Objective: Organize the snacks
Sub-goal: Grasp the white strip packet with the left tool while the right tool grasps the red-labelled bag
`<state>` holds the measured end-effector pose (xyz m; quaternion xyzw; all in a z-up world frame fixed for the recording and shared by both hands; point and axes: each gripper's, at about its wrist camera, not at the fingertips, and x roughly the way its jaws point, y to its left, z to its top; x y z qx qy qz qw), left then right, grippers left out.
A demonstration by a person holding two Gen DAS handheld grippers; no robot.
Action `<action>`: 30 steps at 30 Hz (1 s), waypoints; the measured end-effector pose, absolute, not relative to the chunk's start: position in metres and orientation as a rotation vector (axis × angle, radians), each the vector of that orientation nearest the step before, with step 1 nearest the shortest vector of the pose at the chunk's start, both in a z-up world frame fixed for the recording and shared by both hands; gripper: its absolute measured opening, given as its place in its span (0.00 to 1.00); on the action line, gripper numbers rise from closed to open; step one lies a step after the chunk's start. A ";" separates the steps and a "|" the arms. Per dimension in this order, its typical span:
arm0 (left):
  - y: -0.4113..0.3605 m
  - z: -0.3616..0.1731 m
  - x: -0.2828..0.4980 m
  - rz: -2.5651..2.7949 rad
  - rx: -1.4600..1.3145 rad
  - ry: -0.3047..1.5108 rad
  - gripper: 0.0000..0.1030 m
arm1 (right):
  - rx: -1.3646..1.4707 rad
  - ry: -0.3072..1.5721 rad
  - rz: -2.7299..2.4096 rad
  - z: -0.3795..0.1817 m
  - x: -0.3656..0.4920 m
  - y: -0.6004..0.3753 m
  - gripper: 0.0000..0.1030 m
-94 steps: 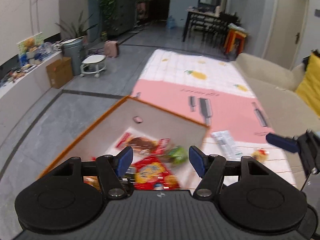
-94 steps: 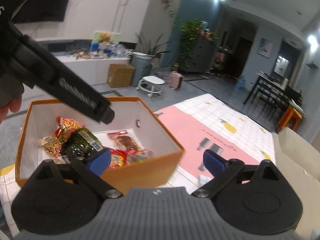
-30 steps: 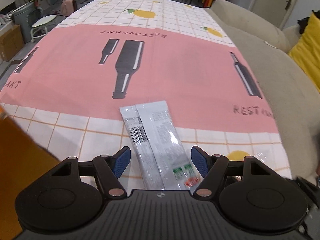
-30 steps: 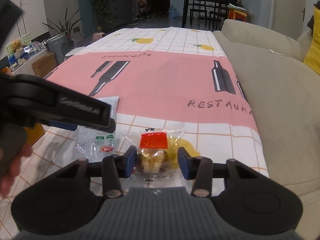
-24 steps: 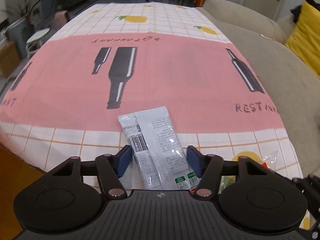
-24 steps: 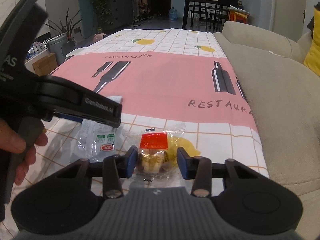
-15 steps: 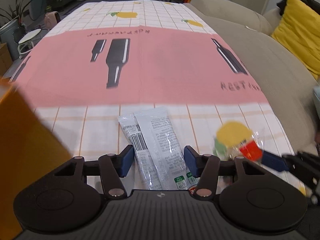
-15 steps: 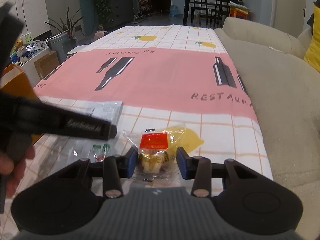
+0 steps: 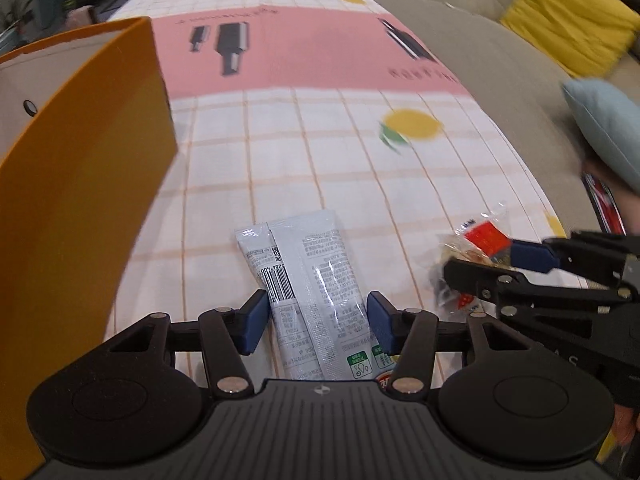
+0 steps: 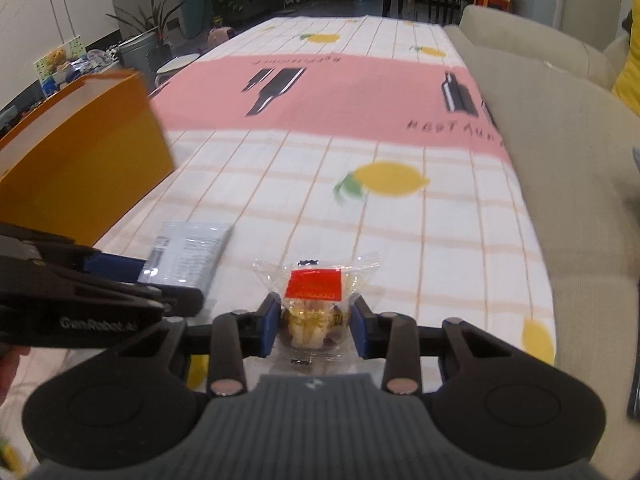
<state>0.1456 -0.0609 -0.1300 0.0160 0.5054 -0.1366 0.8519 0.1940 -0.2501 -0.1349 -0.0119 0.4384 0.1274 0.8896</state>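
Observation:
A grey foil packet (image 9: 316,272) hangs lengthwise between the blue pads of my left gripper (image 9: 316,326), which is shut on its two long edges. The packet is clear of the tablecloth. A clear-wrapped snack with a red label (image 10: 314,292) sits between the pads of my right gripper (image 10: 315,330). Those jaws are closing and press on its sides. In the left wrist view the right gripper (image 9: 480,264) and its snack (image 9: 476,240) hover just right of the packet. The orange box (image 9: 80,160) stands close on the left, its inside hidden.
A pink and white checked tablecloth (image 10: 400,240) with lemon and bottle prints covers the table. A beige sofa (image 10: 560,140) runs along its right edge, with a yellow cushion (image 9: 568,20) and a pale blue cushion (image 9: 608,128). A person's hand shows at the left edge.
Both grippers have travelled left with their snacks, bringing the orange box wall into view. The left jaws have narrowed onto the grey packet. The wrapped snack has left the lemon print.

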 end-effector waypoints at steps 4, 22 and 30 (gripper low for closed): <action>-0.063 -0.130 0.119 -0.333 0.103 1.084 0.59 | -0.059 0.932 0.281 -0.127 0.161 -0.242 0.34; -0.056 -0.132 0.087 -0.273 0.025 1.127 0.78 | -0.108 0.973 0.266 -0.132 0.121 -0.239 0.35; -0.067 -0.134 0.081 -0.178 0.084 1.134 0.79 | -0.104 0.990 0.239 -0.137 0.124 -0.240 0.37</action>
